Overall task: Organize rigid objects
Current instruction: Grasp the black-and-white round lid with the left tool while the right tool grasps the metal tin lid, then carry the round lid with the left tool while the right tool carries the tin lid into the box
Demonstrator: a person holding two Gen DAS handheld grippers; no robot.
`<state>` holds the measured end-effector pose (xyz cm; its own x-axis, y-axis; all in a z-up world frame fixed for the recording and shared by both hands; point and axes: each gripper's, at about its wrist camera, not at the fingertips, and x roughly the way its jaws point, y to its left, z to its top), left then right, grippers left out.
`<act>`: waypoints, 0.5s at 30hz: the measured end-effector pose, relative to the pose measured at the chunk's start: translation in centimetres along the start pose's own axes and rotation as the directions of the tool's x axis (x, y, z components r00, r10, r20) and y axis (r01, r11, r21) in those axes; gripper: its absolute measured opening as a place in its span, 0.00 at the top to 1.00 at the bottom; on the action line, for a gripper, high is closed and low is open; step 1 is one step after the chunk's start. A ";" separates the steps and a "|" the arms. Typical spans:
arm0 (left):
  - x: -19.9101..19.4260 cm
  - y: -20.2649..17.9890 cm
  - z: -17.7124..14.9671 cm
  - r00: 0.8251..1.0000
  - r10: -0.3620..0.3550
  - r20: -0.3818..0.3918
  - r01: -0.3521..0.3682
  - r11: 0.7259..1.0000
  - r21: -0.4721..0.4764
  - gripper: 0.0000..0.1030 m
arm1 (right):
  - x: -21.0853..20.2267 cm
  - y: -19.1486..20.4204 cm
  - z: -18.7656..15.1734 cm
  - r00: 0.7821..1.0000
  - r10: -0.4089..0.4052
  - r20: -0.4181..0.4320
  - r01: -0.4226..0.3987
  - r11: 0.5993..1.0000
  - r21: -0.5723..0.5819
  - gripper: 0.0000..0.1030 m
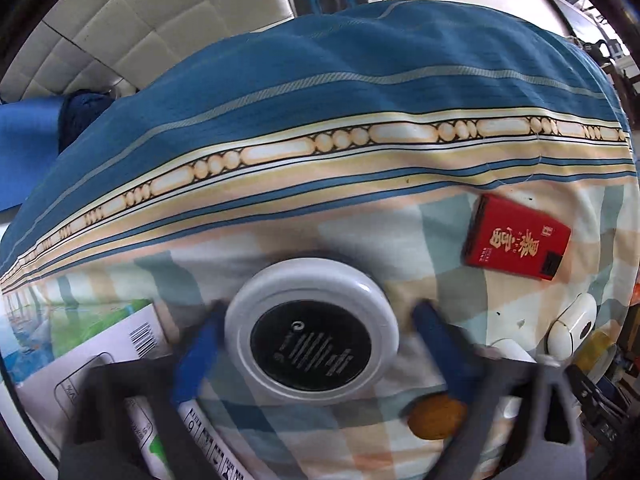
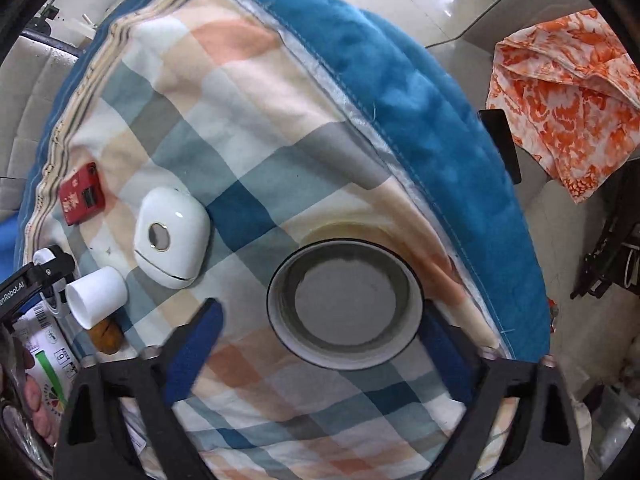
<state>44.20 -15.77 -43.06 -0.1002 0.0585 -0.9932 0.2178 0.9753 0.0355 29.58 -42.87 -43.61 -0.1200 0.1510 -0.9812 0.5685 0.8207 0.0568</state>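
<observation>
In the left wrist view a round white device with a black centre (image 1: 312, 330) lies on the checked bedsheet (image 1: 360, 440) between the blue pads of my open left gripper (image 1: 316, 340). A red box (image 1: 516, 238) lies to the right, a brown nut (image 1: 438, 416) near the right finger. In the right wrist view a white bowl with a grey inside (image 2: 345, 304) sits between the spread fingers of my open right gripper (image 2: 320, 336). A white rounded case (image 2: 172, 238), a white paper cup (image 2: 96, 294) on its side and the red box (image 2: 82, 194) lie to the left.
A blue blanket (image 2: 420, 112) runs along the bed's right edge, with an orange patterned cloth (image 2: 568, 92) on a chair beyond. A white printed carton (image 1: 80, 364) lies at lower left in the left view. The white case (image 1: 572, 326) shows at the right there.
</observation>
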 end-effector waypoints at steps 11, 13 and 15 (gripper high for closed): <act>-0.6 -1.4 -4.5 1.000 0.012 0.023 -0.013 0.998 0.058 0.27 | -0.3 0.4 -0.9 0.999 -0.033 0.011 0.034 0.997 -0.067 0.36; -0.5 -1.7 -5.7 1.000 0.007 0.020 -0.008 0.998 0.062 0.27 | -0.5 0.9 -1.9 1.000 -0.022 0.006 0.023 0.995 -0.101 0.36; -0.3 -1.7 -7.2 1.000 -0.011 0.002 0.011 0.998 0.066 0.27 | -0.5 1.7 -3.2 1.000 -0.024 -0.003 0.023 0.988 -0.153 0.36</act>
<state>36.89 -15.90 -42.04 -0.1003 0.0475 -0.9938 0.2802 0.9598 0.0176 27.99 -39.77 -42.41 -0.1358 0.1330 -0.9818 0.4346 0.8985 0.0616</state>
